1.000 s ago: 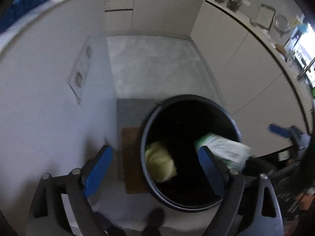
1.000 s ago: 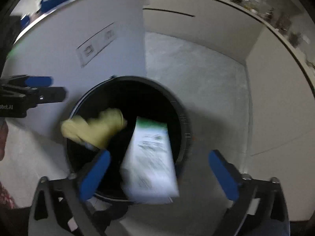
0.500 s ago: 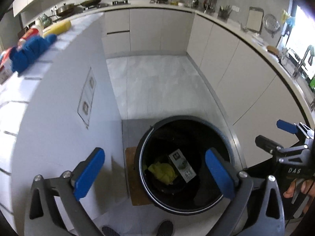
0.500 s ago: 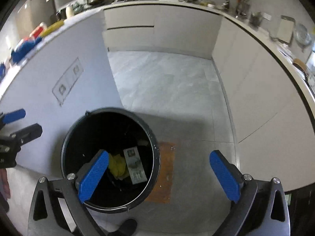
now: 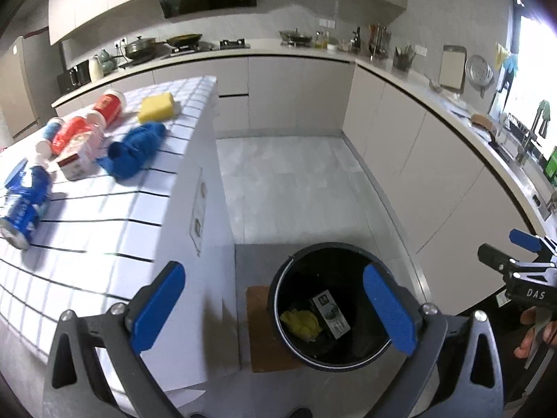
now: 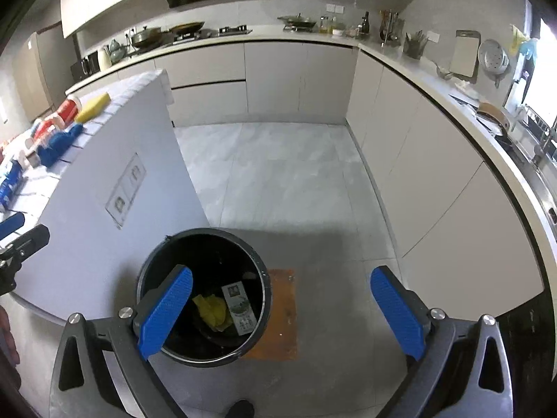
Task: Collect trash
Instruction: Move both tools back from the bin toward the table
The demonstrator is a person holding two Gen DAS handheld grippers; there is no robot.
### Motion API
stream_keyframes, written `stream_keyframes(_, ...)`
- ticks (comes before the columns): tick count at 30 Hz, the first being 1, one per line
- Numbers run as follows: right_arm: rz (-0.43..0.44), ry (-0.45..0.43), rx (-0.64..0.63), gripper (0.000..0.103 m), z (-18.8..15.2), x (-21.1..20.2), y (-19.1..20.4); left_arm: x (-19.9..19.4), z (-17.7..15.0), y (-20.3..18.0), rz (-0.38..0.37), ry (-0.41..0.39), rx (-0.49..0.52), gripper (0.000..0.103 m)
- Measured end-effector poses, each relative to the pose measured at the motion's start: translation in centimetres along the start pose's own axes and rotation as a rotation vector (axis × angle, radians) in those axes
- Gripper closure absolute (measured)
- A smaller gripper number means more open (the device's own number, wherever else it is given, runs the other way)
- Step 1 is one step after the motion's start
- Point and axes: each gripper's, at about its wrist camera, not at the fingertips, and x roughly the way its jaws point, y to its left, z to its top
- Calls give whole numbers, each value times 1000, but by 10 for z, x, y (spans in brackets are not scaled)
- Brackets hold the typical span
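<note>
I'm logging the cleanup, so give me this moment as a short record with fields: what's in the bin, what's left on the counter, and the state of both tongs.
bin: black trash bin on the floor beside the tiled counter
in bin: yellow crumpled item; printed carton
on counter: blue cloth; yellow sponge; red cups; blue cans
left tongs: open, empty
right tongs: open, empty

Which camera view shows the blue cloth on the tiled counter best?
The left wrist view. There the blue cloth lies large and whole on the tiled counter, beside the red packages. In the right wrist view it is small, far at the left edge, partly hidden by the counter's edge.
</note>
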Motion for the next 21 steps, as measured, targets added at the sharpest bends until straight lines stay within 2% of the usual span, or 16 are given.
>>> stream_keyframes(11,-9,-80,37,0,2,-53,29,-27,8,34,19,-59,-7,0)
stream_keyframes(21,-18,-144,45,0,4,-93,89,-58,11,85,-5,-95,-11,0)
